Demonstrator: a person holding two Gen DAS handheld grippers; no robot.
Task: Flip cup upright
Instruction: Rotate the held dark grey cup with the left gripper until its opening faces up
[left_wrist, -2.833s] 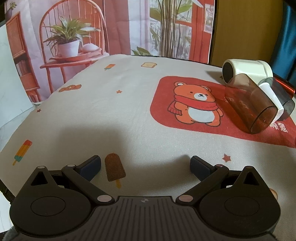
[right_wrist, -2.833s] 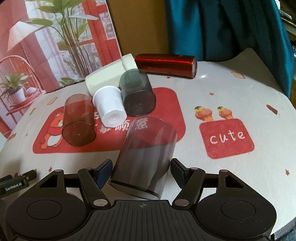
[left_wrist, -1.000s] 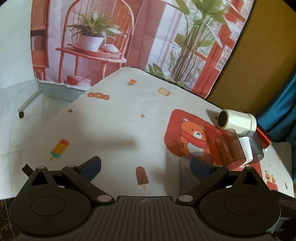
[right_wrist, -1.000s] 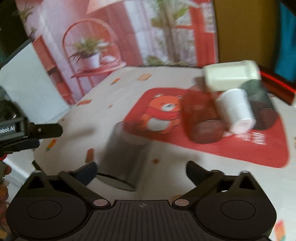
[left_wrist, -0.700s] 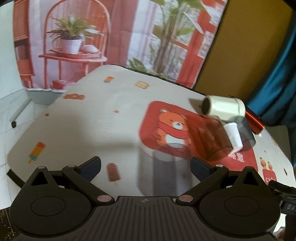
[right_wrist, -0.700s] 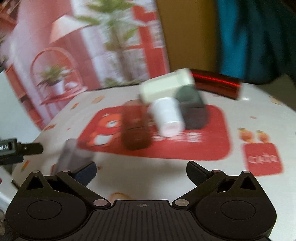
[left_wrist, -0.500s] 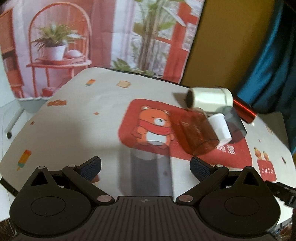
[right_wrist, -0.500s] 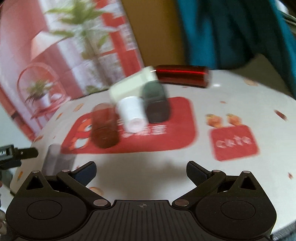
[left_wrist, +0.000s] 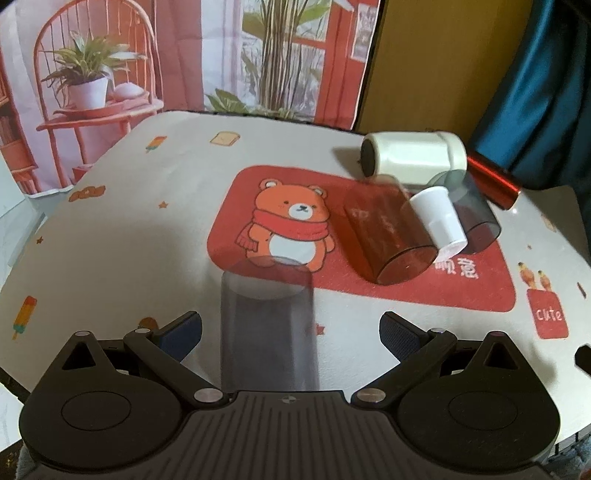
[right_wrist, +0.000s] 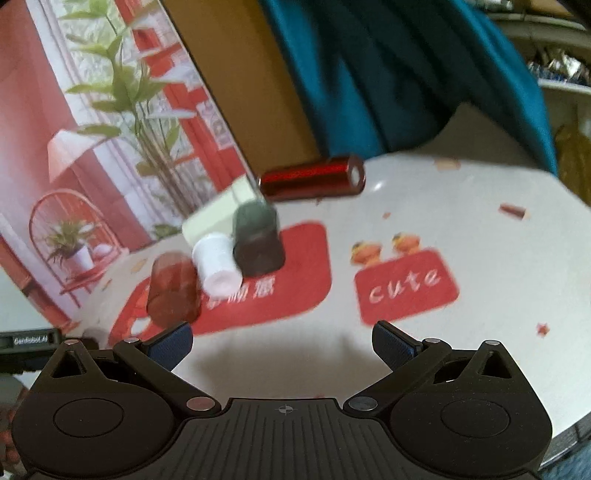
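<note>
A smoky grey see-through cup (left_wrist: 267, 321) stands upright on the table, between the open fingers of my left gripper (left_wrist: 290, 330), which does not touch it. My right gripper (right_wrist: 282, 345) is open and empty above the table's near right part; the grey cup does not show in its view. A brown see-through cup (left_wrist: 388, 230) lies on its side on the red bear mat (left_wrist: 280, 177), also in the right wrist view (right_wrist: 171, 288).
Beside the brown cup lie a small white cup (left_wrist: 439, 221), a dark grey cup (left_wrist: 472, 212), a cream jar (left_wrist: 410, 157) and a red metallic cylinder (left_wrist: 493, 179). The table edge runs along the left and right. A teal curtain (right_wrist: 406, 74) hangs behind.
My right gripper let go of the grey cup, which now stands upright, and swung away to the right. My left gripper moved so that the cup is between its fingers.
</note>
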